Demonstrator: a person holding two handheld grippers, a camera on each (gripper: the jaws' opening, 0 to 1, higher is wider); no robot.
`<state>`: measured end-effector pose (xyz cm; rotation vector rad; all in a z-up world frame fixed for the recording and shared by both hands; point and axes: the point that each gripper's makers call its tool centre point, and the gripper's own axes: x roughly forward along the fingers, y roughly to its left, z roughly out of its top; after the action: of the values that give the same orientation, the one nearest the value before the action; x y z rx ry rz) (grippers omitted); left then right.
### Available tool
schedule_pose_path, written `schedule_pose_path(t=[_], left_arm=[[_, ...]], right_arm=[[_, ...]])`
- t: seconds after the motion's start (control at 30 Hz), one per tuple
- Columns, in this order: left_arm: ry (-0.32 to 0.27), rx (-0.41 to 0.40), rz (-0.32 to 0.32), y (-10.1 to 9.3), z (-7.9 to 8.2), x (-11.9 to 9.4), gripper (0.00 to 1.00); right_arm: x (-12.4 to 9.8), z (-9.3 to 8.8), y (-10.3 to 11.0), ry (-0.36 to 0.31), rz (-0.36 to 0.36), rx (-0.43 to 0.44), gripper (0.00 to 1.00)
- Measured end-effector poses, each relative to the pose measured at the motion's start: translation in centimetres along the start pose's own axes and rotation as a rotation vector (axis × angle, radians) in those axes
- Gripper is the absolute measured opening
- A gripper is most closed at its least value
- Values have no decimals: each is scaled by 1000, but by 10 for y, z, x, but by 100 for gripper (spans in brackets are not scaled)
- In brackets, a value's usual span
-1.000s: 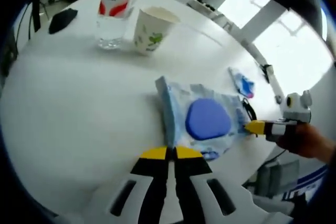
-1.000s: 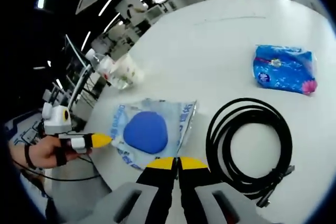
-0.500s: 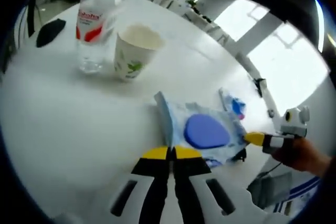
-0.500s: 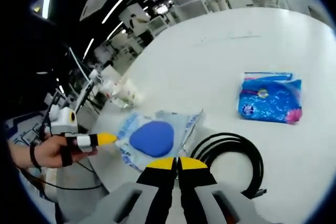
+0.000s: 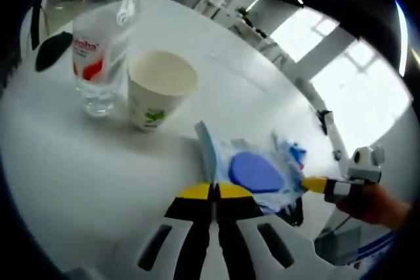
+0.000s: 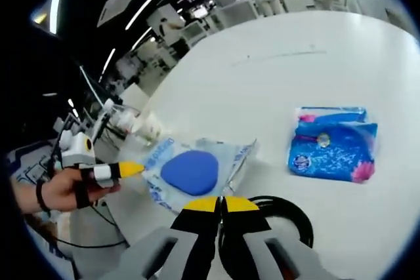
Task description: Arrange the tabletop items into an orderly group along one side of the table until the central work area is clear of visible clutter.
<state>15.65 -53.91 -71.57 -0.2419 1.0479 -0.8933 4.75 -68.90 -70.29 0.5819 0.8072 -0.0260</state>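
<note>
Wipes in a soft plastic pack (image 5: 252, 172) with a blue lid lie flat on the white table (image 5: 92, 168), held from two sides at once. The left gripper (image 5: 213, 191) has its jaws closed on the near seam of the pack, and in its view the right gripper (image 5: 315, 183) pinches the far edge; in the right gripper view the same pack (image 6: 193, 172) sits just ahead of the closed right jaws, with the left gripper (image 6: 131, 169) at its other end. I judge the pack light and floppy, likely to sag or fold if lifted by one corner, so the crimped seams are the sensible places to hold.

Just beside it, toward the table's far side, stand a paper cup (image 5: 159, 96) and a water bottle (image 5: 98, 50), close together; both look easy to tip. A blue packet (image 6: 331, 151) lies well apart, and a coiled black cable (image 6: 262, 227) rests near the table edge by the right gripper. The middle of the table offers wide bare room for sliding.
</note>
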Motion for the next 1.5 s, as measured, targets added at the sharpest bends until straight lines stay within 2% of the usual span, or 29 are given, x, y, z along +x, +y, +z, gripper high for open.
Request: schedule_pose_path(t=[0.07, 0.3, 0.57, 0.77, 0.83, 0.97, 1.13, 1.27, 1.5], left_arm=[[-11, -6, 3, 0, 5, 2, 0], [-60, -30, 23, 4, 20, 6, 0], [-78, -46, 40, 11, 28, 14, 0], [-90, -61, 47, 15, 33, 20, 0], [-104, -109, 52, 19, 35, 21, 0], [-104, -140, 67, 28, 34, 26, 0], [-59, -168, 93, 35, 19, 32, 0], [-50, -197, 109, 39, 11, 35, 0], [-77, -247, 113, 43, 12, 38, 1]], right_arm=[[6, 11, -7, -1, 2, -8, 0], [17, 17, -2, -4, 9, -18, 0], [30, 30, -6, -18, 15, -13, 0], [33, 32, -11, -18, 11, -2, 0], [36, 32, -10, -18, 23, 1, 0], [46, 31, -10, -14, 33, -4, 0], [48, 22, -16, 18, 10, 5, 0], [45, 20, -14, 28, -4, 21, 0], [50, 17, -20, 24, -16, 63, 0]])
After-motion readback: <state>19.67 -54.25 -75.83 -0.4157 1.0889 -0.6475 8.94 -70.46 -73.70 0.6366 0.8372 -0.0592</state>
